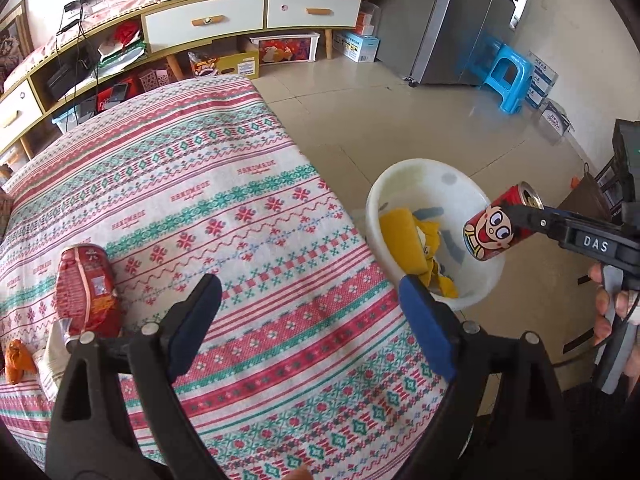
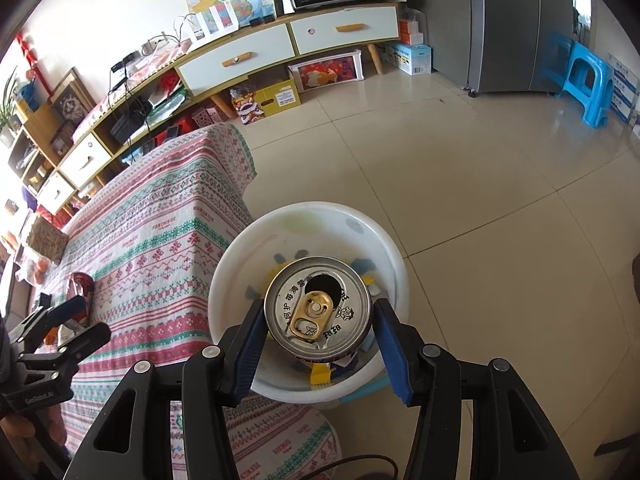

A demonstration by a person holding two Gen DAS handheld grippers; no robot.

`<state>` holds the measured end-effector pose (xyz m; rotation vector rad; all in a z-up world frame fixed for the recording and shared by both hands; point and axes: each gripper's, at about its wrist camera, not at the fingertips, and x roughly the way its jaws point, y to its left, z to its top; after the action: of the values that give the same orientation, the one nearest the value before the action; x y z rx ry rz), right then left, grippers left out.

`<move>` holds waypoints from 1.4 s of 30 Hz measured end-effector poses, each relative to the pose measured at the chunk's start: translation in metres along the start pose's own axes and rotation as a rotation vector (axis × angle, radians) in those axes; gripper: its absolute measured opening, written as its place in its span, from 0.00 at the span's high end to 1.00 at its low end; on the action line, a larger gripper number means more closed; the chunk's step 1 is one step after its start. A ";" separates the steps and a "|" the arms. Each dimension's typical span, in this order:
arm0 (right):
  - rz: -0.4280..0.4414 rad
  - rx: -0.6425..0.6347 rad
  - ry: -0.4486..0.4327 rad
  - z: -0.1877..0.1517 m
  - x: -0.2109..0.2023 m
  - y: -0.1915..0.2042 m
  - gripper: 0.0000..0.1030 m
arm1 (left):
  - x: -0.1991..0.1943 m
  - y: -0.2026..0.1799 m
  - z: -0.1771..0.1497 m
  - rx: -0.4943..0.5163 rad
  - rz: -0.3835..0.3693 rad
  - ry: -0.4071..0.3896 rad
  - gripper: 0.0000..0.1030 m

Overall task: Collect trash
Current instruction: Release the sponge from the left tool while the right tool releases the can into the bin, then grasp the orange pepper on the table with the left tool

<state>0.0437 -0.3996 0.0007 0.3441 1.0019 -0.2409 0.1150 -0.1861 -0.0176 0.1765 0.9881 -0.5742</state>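
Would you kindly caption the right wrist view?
Right gripper holds an opened can above the white bin.

Left claw gapes empty; right claw clamps something.

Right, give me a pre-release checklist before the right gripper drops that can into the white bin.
1. Can held firmly: ok. The right gripper has its pads on both sides of the red can.
2. Can over the bin: ok. In the right wrist view the white bin rings the can from below.
3. Room in the bin: ok. Only yellow wrappers lie at the bottom.
4. Left gripper out of the drop path: ok. The left gripper hangs open and empty over the tablecloth.
5. Can empty of liquid: cannot tell. Its opening looks dark.
6. Trash left on the table: not ok. A red snack packet remains.
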 end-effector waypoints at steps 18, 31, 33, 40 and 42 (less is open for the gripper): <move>-0.002 0.012 0.003 0.003 0.010 0.040 0.28 | -0.044 0.066 -0.028 -0.053 0.081 -0.041 0.10; 0.063 -0.064 0.008 0.002 0.017 0.101 0.22 | -0.066 0.129 -0.044 -0.128 0.167 -0.032 0.10; 0.074 -0.078 0.012 0.002 0.019 0.112 0.22 | -0.069 0.141 -0.046 -0.146 0.184 -0.028 0.10; 0.095 -0.144 0.031 0.001 0.030 0.153 0.22 | -0.076 0.189 -0.054 -0.224 0.258 0.027 0.10; 0.101 -0.161 0.038 0.001 0.033 0.163 0.22 | -0.076 0.205 -0.058 -0.263 0.261 0.048 0.10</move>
<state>0.1191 -0.2509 0.0007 0.2526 1.0308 -0.0620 0.1499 0.0372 -0.0097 0.0833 1.0572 -0.1995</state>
